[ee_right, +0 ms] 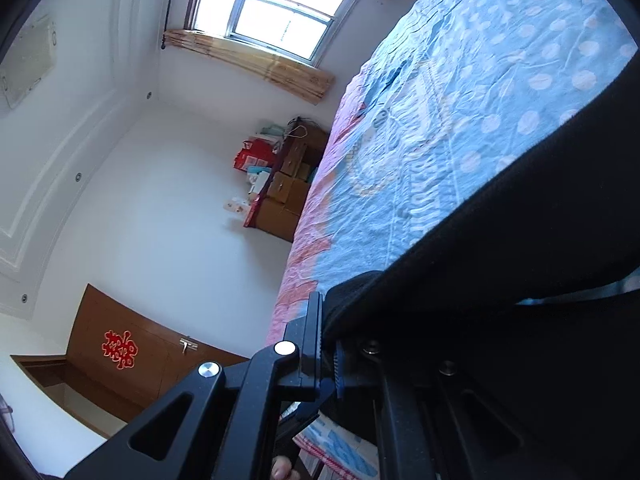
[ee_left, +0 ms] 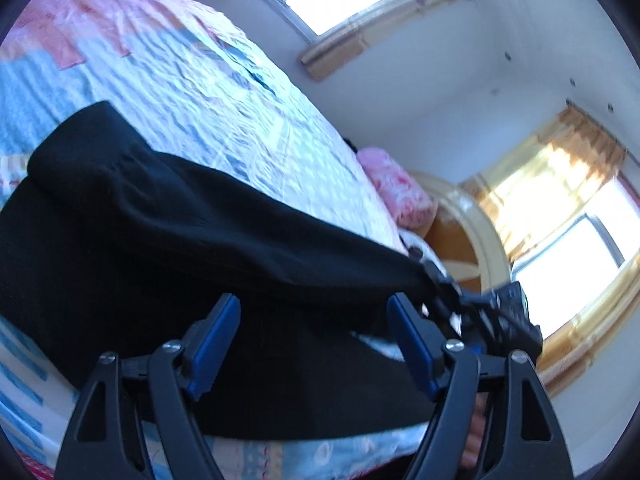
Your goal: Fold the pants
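Left wrist view shows the black pants (ee_left: 168,248) spread over the blue-and-pink bedspread (ee_left: 188,80), with one end pulled up into a taut peak at the right, where the right gripper (ee_left: 436,276) has it pinched. Right wrist view backs that up — its jaws are clamped flat together on a bunched corner of the fabric, and the rest of the cloth drapes away over the bed. The left gripper (ee_left: 316,344) is just hanging over the middle of the pants with its blue pads (ee_left: 216,344) wide apart, nothing between them. My take: this is the start of a fold-over, one corner lifted and the other not grabbed yet. To do it well I'd get the left claw down onto the matching corner or edge on its side before carrying anything across — lifting from one point only will twist the cloth and leave a diagonal crease. Keep both corners level and let the fabric lay down evenly.
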The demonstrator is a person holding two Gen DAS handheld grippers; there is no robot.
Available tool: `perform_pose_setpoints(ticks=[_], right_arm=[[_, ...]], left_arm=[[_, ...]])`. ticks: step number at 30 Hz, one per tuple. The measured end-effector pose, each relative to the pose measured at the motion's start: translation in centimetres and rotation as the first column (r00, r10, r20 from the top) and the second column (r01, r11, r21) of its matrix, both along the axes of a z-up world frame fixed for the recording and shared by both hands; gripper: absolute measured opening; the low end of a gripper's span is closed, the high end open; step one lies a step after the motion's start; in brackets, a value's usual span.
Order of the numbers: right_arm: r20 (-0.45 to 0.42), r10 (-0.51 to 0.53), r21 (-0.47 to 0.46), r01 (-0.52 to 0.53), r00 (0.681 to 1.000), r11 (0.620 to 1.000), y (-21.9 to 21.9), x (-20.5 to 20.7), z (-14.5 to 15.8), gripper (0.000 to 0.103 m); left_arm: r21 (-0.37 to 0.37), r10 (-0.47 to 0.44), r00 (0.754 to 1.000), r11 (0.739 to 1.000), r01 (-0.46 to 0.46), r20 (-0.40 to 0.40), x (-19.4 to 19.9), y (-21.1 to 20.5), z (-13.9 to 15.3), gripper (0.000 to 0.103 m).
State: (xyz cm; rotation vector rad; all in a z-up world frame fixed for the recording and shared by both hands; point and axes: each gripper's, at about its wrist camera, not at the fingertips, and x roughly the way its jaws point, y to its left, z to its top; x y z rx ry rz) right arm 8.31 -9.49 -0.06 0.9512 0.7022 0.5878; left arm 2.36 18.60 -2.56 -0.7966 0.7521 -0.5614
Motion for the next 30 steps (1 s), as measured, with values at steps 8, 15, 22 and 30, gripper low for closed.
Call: perform_pose_setpoints(ticks=[8,15,22,30], right_arm=[[0.061,0.003,0.02,-0.004,0.998,1.0,-1.0,-2.1,1.5,0.005],[0.067,0.024,0.011,-0.024,0.997,1.0,-1.0,-3.6,1.5,0.005],[0.049,0.049,-0.129,-0.042,0.998,0.991,-0.1,-4.9,0.2,0.005],[0.053,0.153,-0.233,-0.137,0.987,0.963,1.7,-6.9,-1.0,0.005]], left_arm=[[-0.142,0.124,0.986,0.98,-0.14,-0.116,0.9,1.1,-2.6,0.078],[-0.08,0.297,0.947,0.948,-0.308,-0.125,3.1,2.9,-2.3,0.064],[0.06,0.331,0.942,0.943,-0.328,-0.048,3.1,4.7,-1.4,0.012],[0.244,0.304,0.95,0.919,-0.31,0.062,0.7,5.2,0.4,0.01]])
